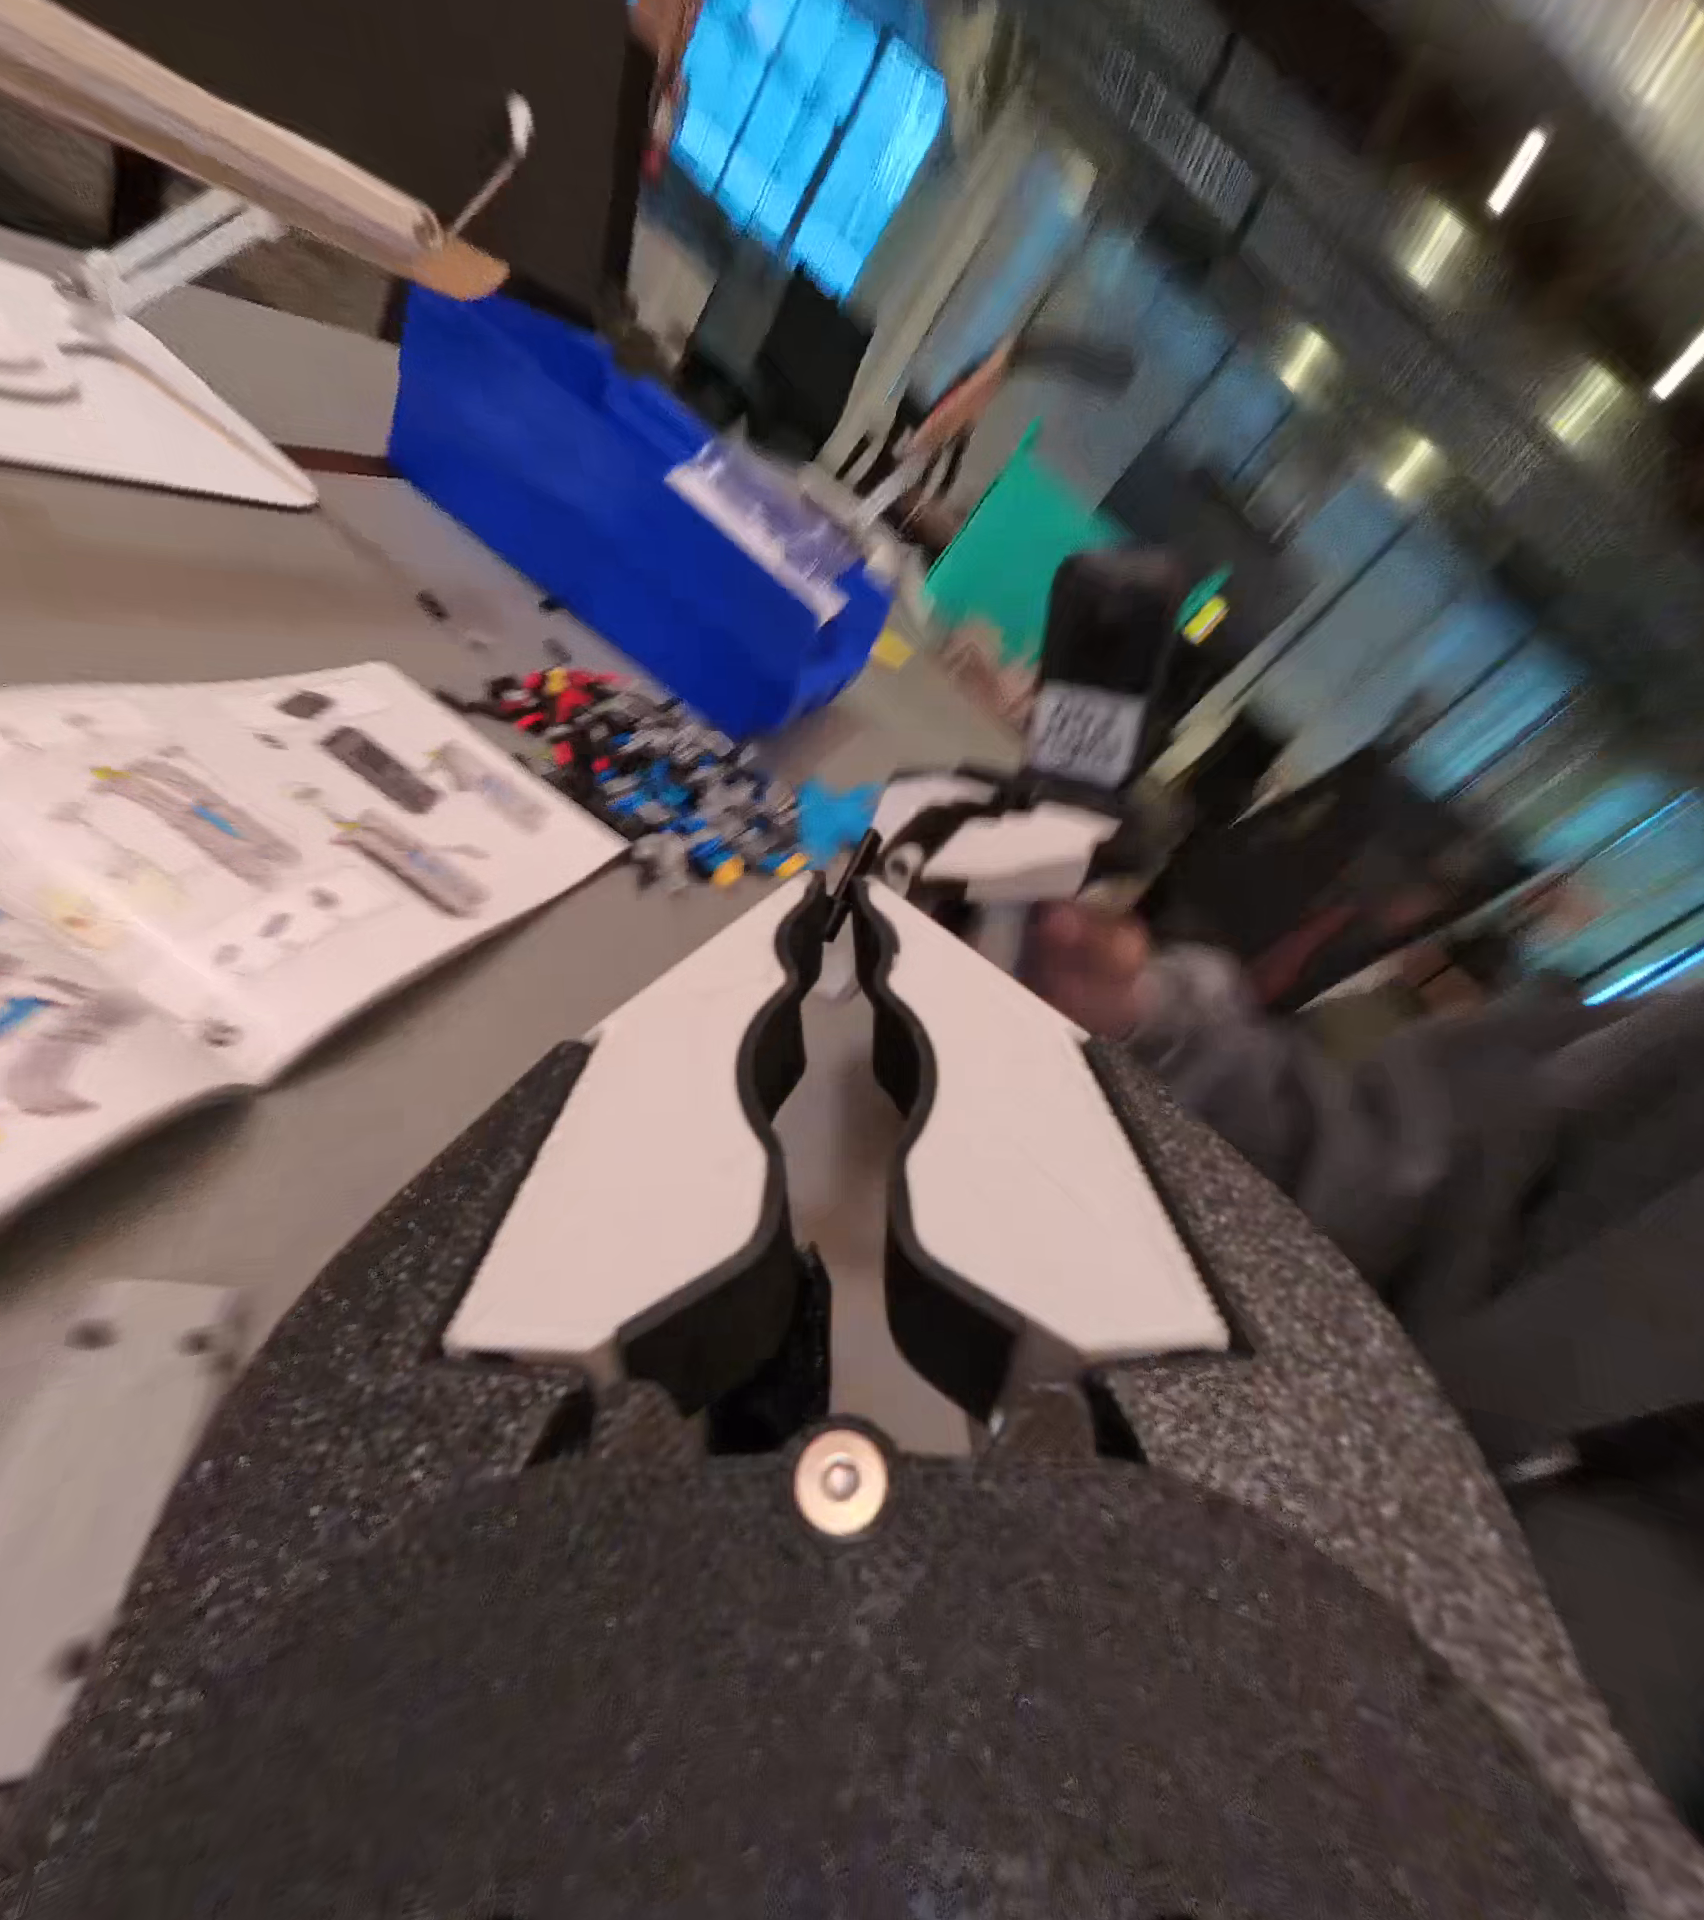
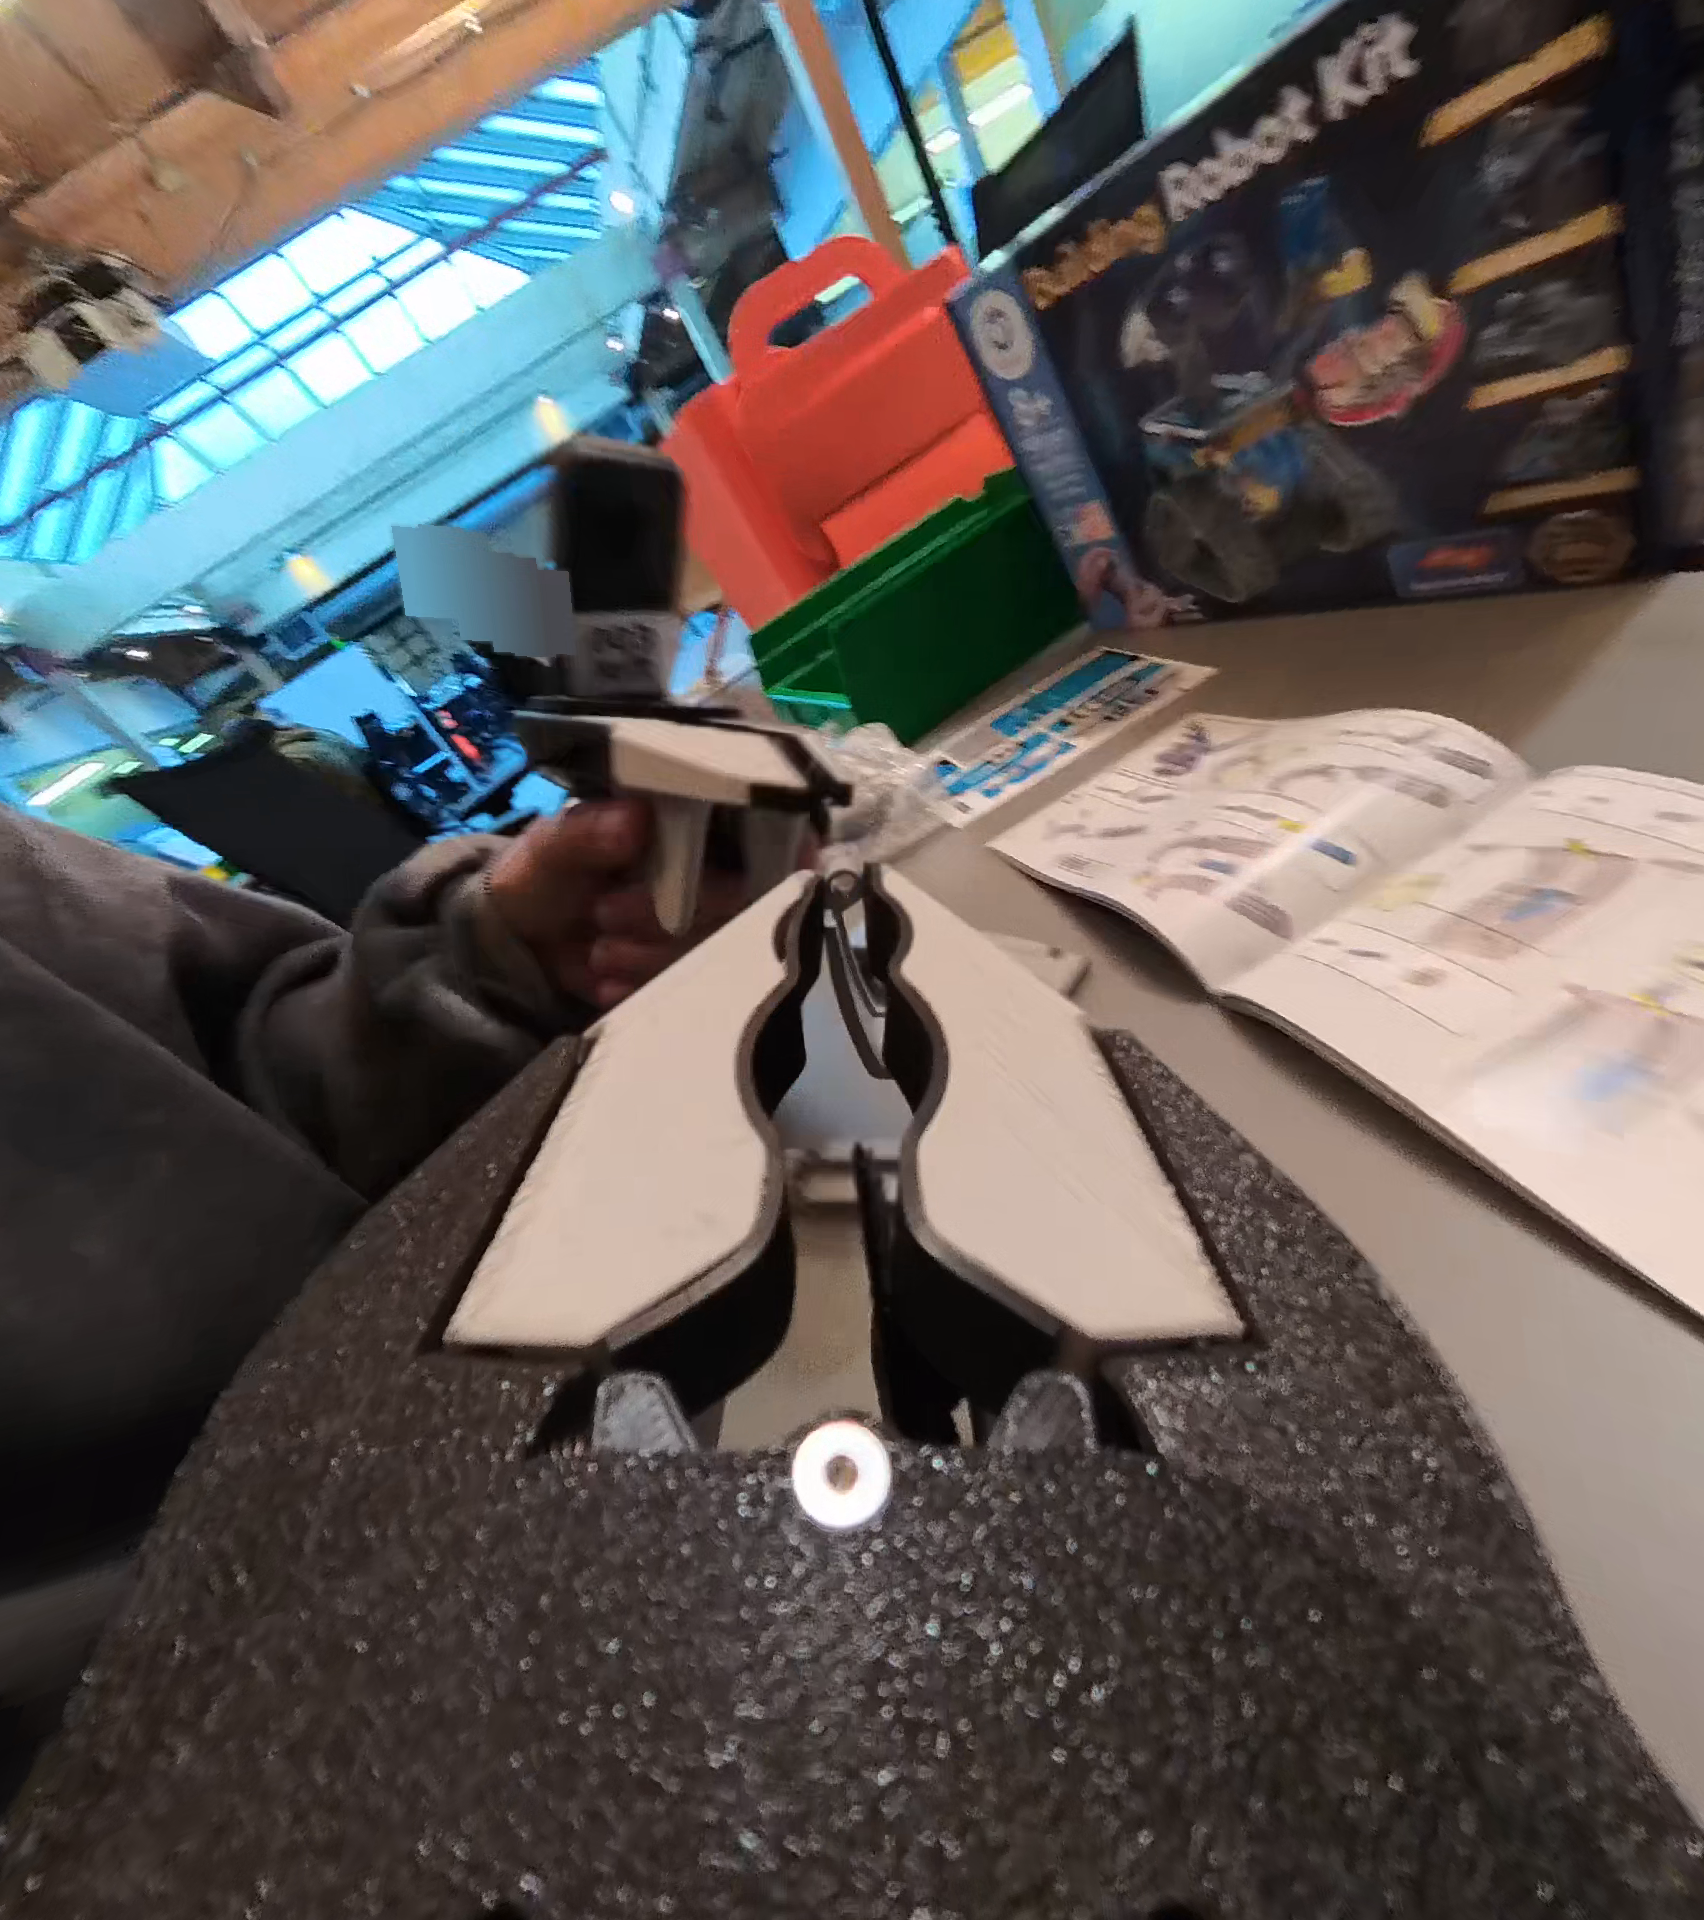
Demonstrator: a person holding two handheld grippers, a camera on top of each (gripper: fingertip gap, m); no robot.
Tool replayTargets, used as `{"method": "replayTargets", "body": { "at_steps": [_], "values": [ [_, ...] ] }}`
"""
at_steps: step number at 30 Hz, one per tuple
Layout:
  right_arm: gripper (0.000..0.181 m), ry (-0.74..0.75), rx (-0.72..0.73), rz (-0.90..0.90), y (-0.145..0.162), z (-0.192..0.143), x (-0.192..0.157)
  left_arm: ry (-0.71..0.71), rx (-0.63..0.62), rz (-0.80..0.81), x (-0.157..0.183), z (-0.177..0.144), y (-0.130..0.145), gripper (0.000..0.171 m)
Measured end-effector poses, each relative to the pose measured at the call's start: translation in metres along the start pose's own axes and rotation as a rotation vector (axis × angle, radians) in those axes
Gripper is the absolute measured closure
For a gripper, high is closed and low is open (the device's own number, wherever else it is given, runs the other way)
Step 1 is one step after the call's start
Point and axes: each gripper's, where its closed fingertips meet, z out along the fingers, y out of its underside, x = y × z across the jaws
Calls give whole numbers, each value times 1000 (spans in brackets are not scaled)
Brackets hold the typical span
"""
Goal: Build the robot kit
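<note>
Left wrist view: the left gripper (image 1: 835,909), with white fingers edged in black rubber, is pressed almost together on a small thin black plastic piece (image 1: 853,883) that sticks out past the tips toward 12 o'clock. At 11 o'clock lies a heap of small red, blue, black and yellow plastic building parts (image 1: 656,774) on the grey table (image 1: 152,592), with a blue plastic storage bin (image 1: 609,499) behind it. An open white instruction booklet (image 1: 183,883) lies at 9 o'clock. The right gripper (image 1: 1004,852) sits just past the tips at 1 o'clock, a hand (image 1: 1087,951) below it.

Right wrist view: the right gripper (image 2: 840,904) is also nearly closed, nipping a thin black looped piece (image 2: 848,977) that hangs back between its fingers. The left gripper (image 2: 723,774) is at 11 o'clock, close to a crumpled clear plastic bag (image 2: 879,774). An orange plastic case (image 2: 827,416) on a green box (image 2: 921,613) stands at 12 o'clock, and a dark printed cardboard kit box (image 2: 1347,343) at 1 o'clock.

Both black pieces look light, stiff and slippery, and easily dropped; a hold across the flat faces near the middle seems safest.
</note>
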Motion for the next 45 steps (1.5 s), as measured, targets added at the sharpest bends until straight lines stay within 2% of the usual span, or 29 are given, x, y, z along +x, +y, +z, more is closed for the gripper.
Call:
{"method": "replayTargets", "body": {
  "at_steps": [3,6,8,12,20,23,24,26,29,31,33,38,42,45],
  "values": [
    [175,-105,140,55,-20,8,-24,180,126,-282,12,-9,-12,168],
    [176,-228,320,234,-41,2,-32,285,152,-437,22,-8,-9,168],
    [176,-264,335,293,-40,3,-33,332,146,-502,29,-5,-5,169],
    [177,-254,350,292,-41,-2,-30,365,134,-585,33,3,3,168],
    [177,-232,334,322,-38,-4,-22,371,135,-734,30,12,12,169],
    [175,-151,351,284,-44,-17,-10,314,117,-768,25,12,15,169],
    [176,-86,362,259,-48,-28,-1,258,97,-732,22,11,17,168],
    [176,182,373,125,-56,-64,32,100,-6,-548,19,11,21,168],
    [175,624,432,-106,-82,-151,75,-141,-225,-135,14,14,18,168],
    [175,806,510,-178,-95,-202,87,-207,-392,90,15,26,15,168],
    [175,851,596,-156,-100,-225,90,-226,-533,249,12,50,15,168],
    [175,826,612,-203,-102,-220,82,-238,-794,494,-32,126,49,168],
    [175,792,628,-157,-100,-223,84,-268,-876,648,-71,173,75,168],
    [175,771,640,-118,-99,-228,86,-232,-844,632,-74,198,83,168]
  ]
}}
